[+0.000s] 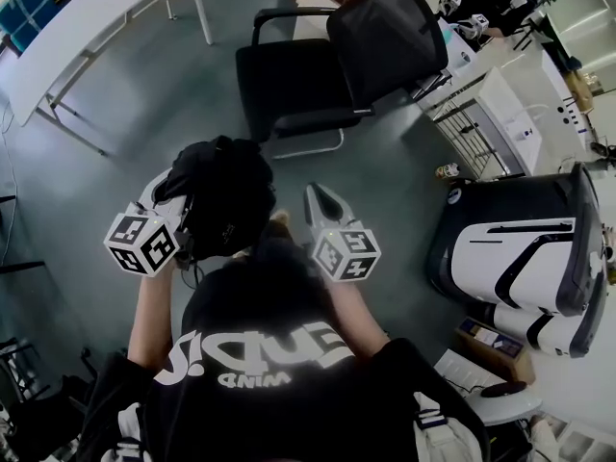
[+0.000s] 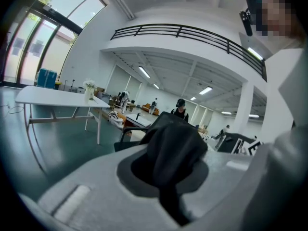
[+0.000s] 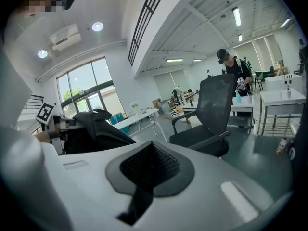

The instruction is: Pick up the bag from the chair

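A black bag (image 1: 226, 195) hangs off the floor in front of the person, away from the black office chair (image 1: 318, 70). My left gripper (image 1: 162, 192) is shut on the bag; in the left gripper view black fabric (image 2: 173, 150) is pinched between the jaws and bulges above them. The bag covers the left fingertips in the head view. To the right of the bag is my right gripper (image 1: 319, 198), shut with nothing in it; its dark pads (image 3: 149, 165) meet. In the right gripper view the bag (image 3: 94, 131) is at the left and the chair (image 3: 211, 114) stands ahead, its seat bare.
A long white table (image 1: 87, 27) stands at the back left. A black-and-white case (image 1: 525, 253) lies at the right, beside a wire rack (image 1: 472, 128) and white desks. A person in black (image 3: 234, 69) stands behind the chair. Grey floor lies between me and the chair.
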The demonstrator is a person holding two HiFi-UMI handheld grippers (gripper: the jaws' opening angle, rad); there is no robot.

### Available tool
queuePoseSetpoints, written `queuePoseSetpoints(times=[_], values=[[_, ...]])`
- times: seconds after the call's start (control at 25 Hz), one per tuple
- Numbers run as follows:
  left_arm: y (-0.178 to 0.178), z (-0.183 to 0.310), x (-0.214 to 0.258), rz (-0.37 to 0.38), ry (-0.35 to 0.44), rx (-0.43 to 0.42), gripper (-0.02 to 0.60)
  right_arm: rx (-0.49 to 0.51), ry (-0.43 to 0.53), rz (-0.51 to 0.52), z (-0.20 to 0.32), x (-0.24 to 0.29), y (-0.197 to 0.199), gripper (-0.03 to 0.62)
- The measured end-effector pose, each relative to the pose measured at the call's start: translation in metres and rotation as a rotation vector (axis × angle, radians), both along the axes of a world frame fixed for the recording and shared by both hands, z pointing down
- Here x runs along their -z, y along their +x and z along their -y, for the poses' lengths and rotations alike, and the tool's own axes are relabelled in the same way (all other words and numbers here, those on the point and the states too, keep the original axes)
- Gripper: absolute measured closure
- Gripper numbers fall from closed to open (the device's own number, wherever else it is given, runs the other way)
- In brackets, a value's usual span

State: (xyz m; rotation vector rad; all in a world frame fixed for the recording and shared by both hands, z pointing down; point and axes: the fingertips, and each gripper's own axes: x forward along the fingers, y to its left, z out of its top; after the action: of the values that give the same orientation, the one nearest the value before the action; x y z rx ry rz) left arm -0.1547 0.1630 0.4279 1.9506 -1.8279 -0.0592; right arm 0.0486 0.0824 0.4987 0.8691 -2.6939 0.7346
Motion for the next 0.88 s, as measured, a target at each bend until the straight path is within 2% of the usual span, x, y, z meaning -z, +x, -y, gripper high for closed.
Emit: queuePoseSetpoints(times=[0.44, 0.88], values=[[0.018, -0.036, -0.056, -0.027, -0.056, 0.018, 0.554, 0.025, 0.017, 0.002, -0.029, -0.002, 0.007, 0.592], [0.012, -0.037, -0.064, -0.040, -0.069, 0.022, 0.554, 0.059, 0.033, -0.003, -0.030, -0.001, -0.007, 0.594]])
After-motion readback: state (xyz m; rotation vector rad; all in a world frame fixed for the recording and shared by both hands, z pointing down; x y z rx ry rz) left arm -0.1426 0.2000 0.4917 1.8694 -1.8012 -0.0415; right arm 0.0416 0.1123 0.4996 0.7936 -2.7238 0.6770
